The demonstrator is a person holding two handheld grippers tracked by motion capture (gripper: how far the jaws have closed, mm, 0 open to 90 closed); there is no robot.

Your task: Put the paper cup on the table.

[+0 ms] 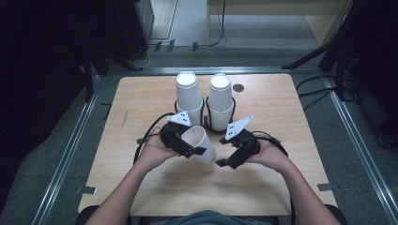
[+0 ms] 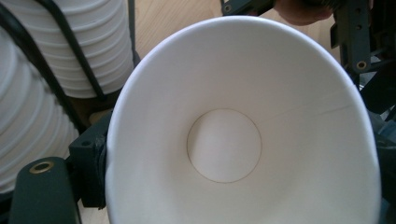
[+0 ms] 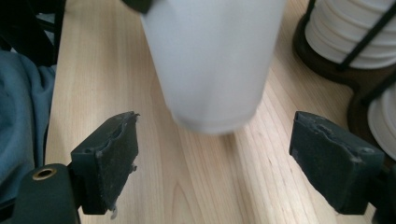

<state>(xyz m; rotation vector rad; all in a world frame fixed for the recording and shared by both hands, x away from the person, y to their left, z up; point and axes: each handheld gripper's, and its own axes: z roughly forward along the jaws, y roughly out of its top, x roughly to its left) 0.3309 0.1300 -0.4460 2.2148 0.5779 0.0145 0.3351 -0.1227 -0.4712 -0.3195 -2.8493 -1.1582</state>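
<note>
Worktop [image 1: 141, 187] in the high view carries two white cup stacks [image 1: 188, 96] in a black wire holder [image 1: 206, 123] near its far edge. No lettering reads anywhere. Just before them the left gripper [image 1: 193, 149] clamps a white paper cup [image 1: 201, 143]; the right gripper [image 1: 224, 162] sits beside it.

Left gripper view: the cup's open mouth [image 2: 243, 130], squeezed out of round between the jaws.

Right gripper view: jaws wide apart, the cup's base [image 3: 212, 70] ahead, untouched.

White paper cup [image 1: 201, 143] at centre frame, plain inside and out. Two stacks of white cups [image 1: 205, 98] above it in a black wire holder [image 1: 207, 117]. Pale wood-grain table [image 1: 272, 112]. Black grippers with grey plates. Blue-grey fabric [image 3: 18, 112] at the right gripper view's left edge.
</note>
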